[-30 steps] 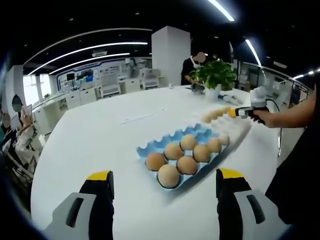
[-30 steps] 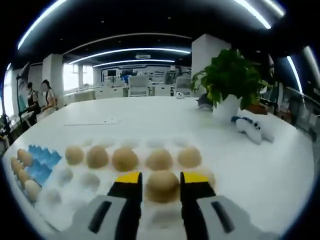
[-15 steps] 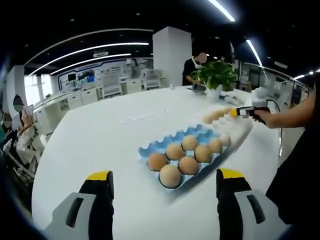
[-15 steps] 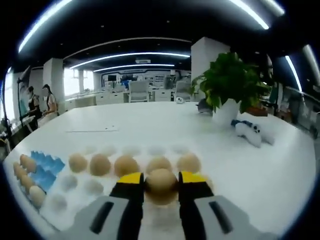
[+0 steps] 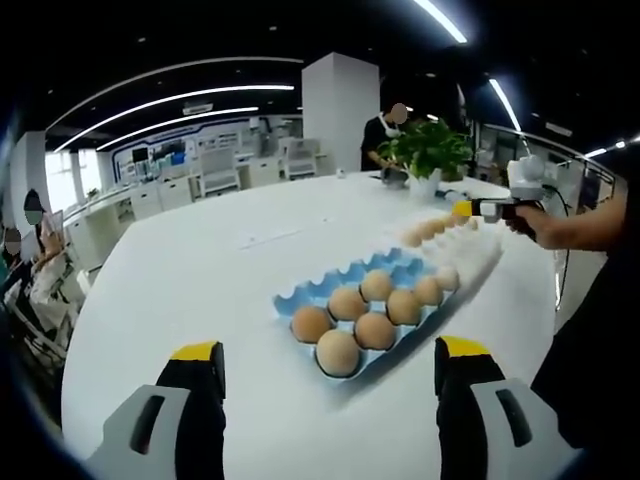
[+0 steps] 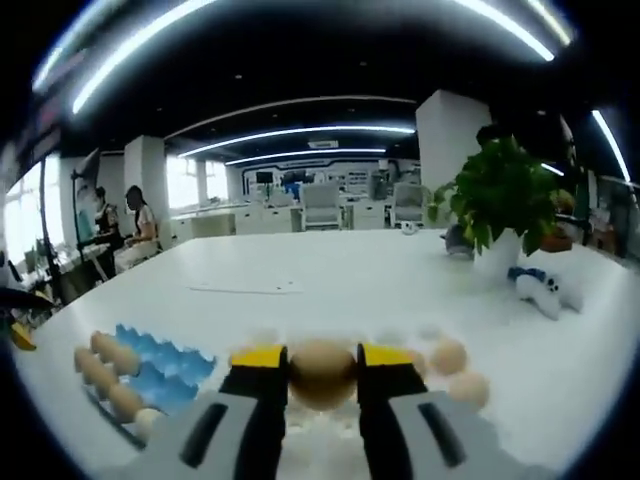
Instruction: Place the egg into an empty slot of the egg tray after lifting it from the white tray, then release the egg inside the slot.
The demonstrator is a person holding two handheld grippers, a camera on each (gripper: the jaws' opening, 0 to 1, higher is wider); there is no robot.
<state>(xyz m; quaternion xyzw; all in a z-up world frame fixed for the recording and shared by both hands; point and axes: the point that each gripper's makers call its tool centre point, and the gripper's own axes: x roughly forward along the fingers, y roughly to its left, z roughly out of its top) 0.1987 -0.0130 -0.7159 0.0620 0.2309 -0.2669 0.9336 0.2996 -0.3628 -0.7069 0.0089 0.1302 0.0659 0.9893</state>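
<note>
In the left gripper view, the left tool [image 5: 328,400] is over the near edge of the white counter [image 5: 200,290], and its two yellow-tipped jaws stand wide apart with nothing between them. In front of it, on the counter, lies the blue egg tray [image 5: 345,300]. Brown eggs fill the slots at its near end, while the slots at its far-left end are bare. Just behind the blue tray, touching it or almost touching, lies the white tray [image 5: 470,250] with a row of brown eggs along its far side. Above the far end of the white tray a person's hand [image 5: 540,222] holds the right tool [image 5: 462,208]. A green plant [image 5: 428,150] in a white pot stands farther back on the counter, and a person stands behind it.

In the right gripper view, the right tool [image 6: 322,358] is clamped on one brown egg [image 6: 322,372], which sits between the yellow tips, raised above the white tray [image 6: 320,440]. Two more brown eggs lie in the white tray at the right of the jaws. The blue egg tray [image 6: 150,375] lies at the left, with eggs along its left side and bare slots nearer to the middle. The plant [image 6: 505,195] stands at the right. Two people are at the far left of the room.
</note>
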